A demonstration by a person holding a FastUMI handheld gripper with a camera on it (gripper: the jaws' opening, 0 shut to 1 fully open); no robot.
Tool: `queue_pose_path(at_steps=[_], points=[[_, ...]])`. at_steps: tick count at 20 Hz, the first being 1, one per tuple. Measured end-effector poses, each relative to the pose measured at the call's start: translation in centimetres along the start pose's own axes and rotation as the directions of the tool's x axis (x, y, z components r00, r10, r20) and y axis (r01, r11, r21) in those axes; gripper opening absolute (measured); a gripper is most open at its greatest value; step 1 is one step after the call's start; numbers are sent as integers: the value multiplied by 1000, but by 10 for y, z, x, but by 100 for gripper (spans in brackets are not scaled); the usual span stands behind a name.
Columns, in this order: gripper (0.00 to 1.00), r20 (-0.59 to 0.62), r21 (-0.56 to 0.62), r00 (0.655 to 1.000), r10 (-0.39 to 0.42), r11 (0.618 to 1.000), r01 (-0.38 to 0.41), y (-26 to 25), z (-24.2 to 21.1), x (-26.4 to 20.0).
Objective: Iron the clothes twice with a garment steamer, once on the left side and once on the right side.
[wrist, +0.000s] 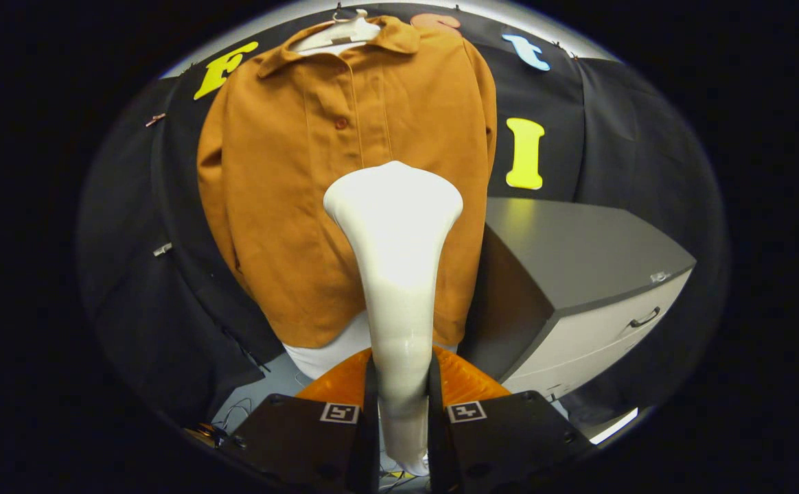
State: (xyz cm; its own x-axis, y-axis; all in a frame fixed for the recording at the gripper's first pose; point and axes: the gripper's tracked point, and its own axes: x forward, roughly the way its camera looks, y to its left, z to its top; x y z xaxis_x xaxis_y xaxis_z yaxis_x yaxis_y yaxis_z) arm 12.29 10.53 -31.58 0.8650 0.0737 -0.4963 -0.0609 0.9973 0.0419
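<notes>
Wall (125, 274): one, black cloth, behind everything.

Cabinet (578, 254): one, grey top, pale front, to the right of the shirt; one drawer handle (645, 317) counted.

Shirt (290, 206): one, rust-brown, hanging front-out on the wall, collar at top, placket closed; one button (340, 123) seen plainly (others too small to count). A white layer (331, 350) shows below the hem; whether lining or a second garment cannot be told.

Steamer (396, 274): one, white, handle running up from between the fingers to a flared head. The head stands in front of the shirt's lower middle, just right of the placket; whether it touches the cloth cannot be told.

Gripper (401, 412): one, two fingers closed nearly together, both pressing the steamer's handle from either side.

Hanger (344, 31): one, white, in the collar.

Progress, as a judgement: steamer is in hand and brought to the garment, so the pick-up is done. The frame gives no proof of either pass (no steam, no visible smoothing); both left and right sides are best counted as outstanding.
</notes>
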Motion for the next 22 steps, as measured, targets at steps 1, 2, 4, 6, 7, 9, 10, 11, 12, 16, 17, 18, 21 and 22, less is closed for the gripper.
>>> queue_pose_path(at_steps=[1,2,4,6,7,9,10,11,12,16,17,18,21,22], points=[[32,38,2,999,8,1000,-8,6,18,-8],[32,73,-3,997,16,1000,-16,12,35,-14],[32,145,-20,989,35,999,-32,27,70,-26],[32,210,-44,976,56,998,-48,45,102,-37],[31,240,-61,968,68,997,-55,55,115,-42],[31,293,-88,951,93,994,-70,76,140,-49],[31,314,-102,943,107,992,-78,89,149,-51],[31,331,-117,936,117,990,-83,105,157,-46],[31,344,-132,930,125,988,-84,115,163,-45],[31,353,-158,925,139,984,-88,149,171,-23],[31,347,-161,928,137,983,-85,156,169,-15],[31,342,-164,931,130,983,-77,160,168,-7],[31,339,-166,935,103,985,-48,167,163,14],[31,340,-168,935,99,985,-43,168,161,19]])
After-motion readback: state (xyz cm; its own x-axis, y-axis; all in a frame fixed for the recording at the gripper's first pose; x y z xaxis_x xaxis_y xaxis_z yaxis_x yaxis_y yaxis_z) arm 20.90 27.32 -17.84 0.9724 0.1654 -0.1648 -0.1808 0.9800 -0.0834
